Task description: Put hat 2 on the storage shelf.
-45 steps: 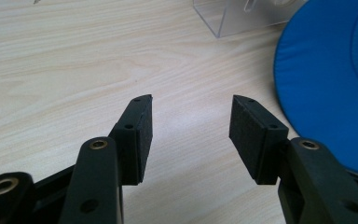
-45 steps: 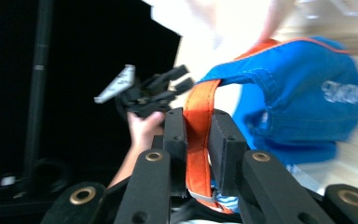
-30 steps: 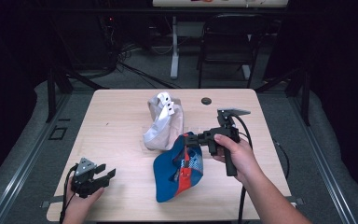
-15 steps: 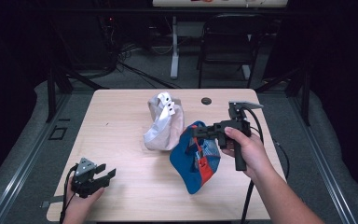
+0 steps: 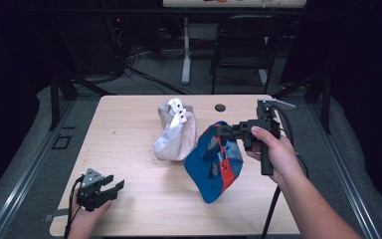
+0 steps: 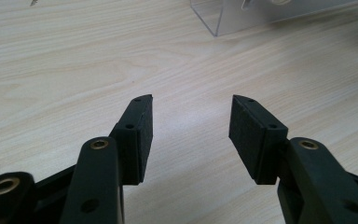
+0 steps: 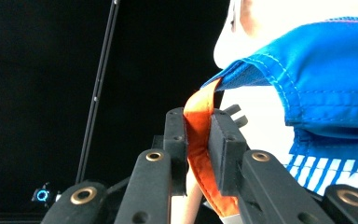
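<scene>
A blue and orange cap [image 5: 214,162] hangs tilted above the right half of the wooden table [image 5: 129,134], its lower edge near the tabletop. My right gripper [image 5: 220,131] is shut on the cap's orange strap [image 7: 200,140], which is pinched between the two pads. A beige and grey cap [image 5: 175,130] rests on the table just left of the blue cap. Near the table's front left corner my left gripper [image 5: 113,189] stands open over bare wood, its fingertips [image 6: 142,121] apart with nothing between them.
A small dark round disc [image 5: 220,107] lies near the table's far edge. A clear plastic piece [image 6: 233,14] shows at the top of the left gripper view. A chair [image 5: 241,45] and a stand stand beyond the table.
My right gripper has risen and moved right with the blue cap, lifting it off the table until it hangs nearly upright. The left gripper has stayed in place.
</scene>
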The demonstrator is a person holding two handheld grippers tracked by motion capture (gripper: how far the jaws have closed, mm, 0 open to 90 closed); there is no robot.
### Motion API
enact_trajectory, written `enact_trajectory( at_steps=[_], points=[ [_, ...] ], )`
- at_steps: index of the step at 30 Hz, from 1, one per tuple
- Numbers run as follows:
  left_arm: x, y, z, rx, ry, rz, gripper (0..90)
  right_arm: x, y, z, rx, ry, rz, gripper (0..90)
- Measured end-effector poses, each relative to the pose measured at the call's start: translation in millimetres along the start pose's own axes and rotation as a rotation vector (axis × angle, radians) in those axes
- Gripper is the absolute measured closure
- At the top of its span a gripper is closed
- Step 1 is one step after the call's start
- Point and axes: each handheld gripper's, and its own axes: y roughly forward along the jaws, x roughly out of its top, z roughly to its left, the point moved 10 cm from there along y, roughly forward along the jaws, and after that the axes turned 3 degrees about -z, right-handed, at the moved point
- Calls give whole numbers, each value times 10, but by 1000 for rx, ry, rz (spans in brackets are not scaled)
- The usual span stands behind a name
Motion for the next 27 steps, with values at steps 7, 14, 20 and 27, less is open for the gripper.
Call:
enact_trajectory(
  at_steps=[7,14,20,27],
  points=[
    [0,13,-23,-6,11,6,498,94,-148,21,-23,3,-33,785],
    [1,9,-7,-2,9,1,499,203,-232,47,-46,5,-59,784],
    [4,7,-1,-2,3,-4,498,340,-280,98,-57,7,-89,784],
    [8,-2,15,-4,-5,-8,497,482,-309,134,-63,15,-123,784]
  ],
)
